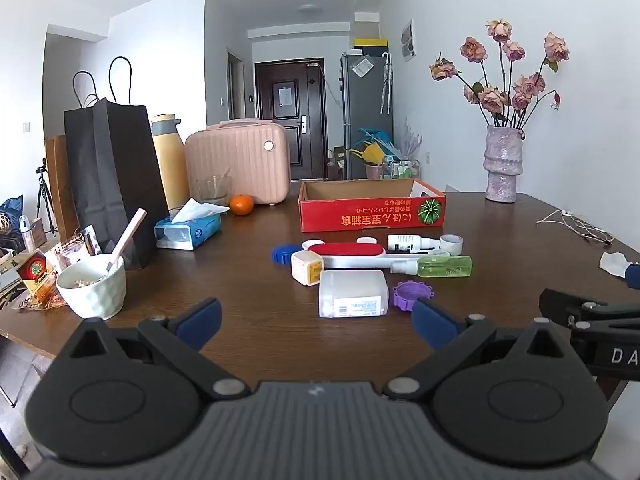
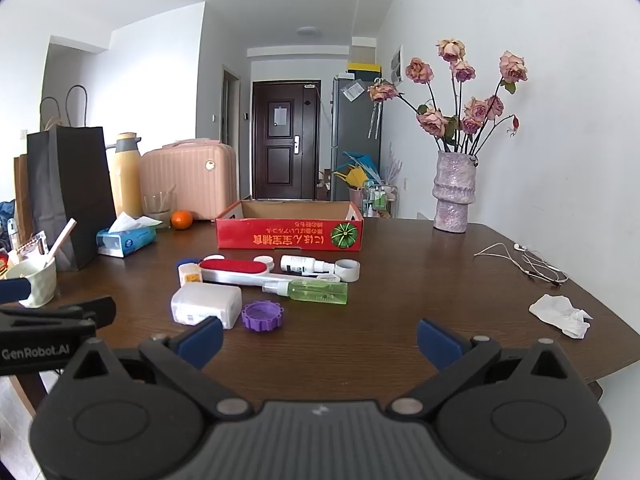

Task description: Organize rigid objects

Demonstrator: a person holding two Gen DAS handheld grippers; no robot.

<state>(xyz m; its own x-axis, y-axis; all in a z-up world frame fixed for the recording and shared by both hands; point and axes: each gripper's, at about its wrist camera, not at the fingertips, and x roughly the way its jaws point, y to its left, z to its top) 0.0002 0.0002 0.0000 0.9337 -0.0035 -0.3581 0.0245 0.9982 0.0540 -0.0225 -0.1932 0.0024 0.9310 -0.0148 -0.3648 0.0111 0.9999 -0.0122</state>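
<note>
Dark wooden tabletop (image 1: 256, 240) carries everything. Red cardboard tray (image 1: 372, 208) sits farthest ahead of both jaws, open side up, nothing visible inside. Between tray and jaws lies a cluster: red-faced lint brush (image 1: 348, 254), white plastic box (image 1: 353, 294) just ahead of the left gripper (image 1: 316, 320), green spray bottle (image 1: 434, 267), white spray bottle (image 1: 412, 243), small white-and-yellow box (image 1: 307, 267), tape roll (image 1: 452, 243), purple lid (image 1: 412, 295) near the left gripper's right fingertip, blue cap (image 1: 285, 254). Left jaws wide, holding nothing. Right gripper (image 2: 320, 340) jaws likewise wide and empty, purple lid ahead-left of them.
</note>
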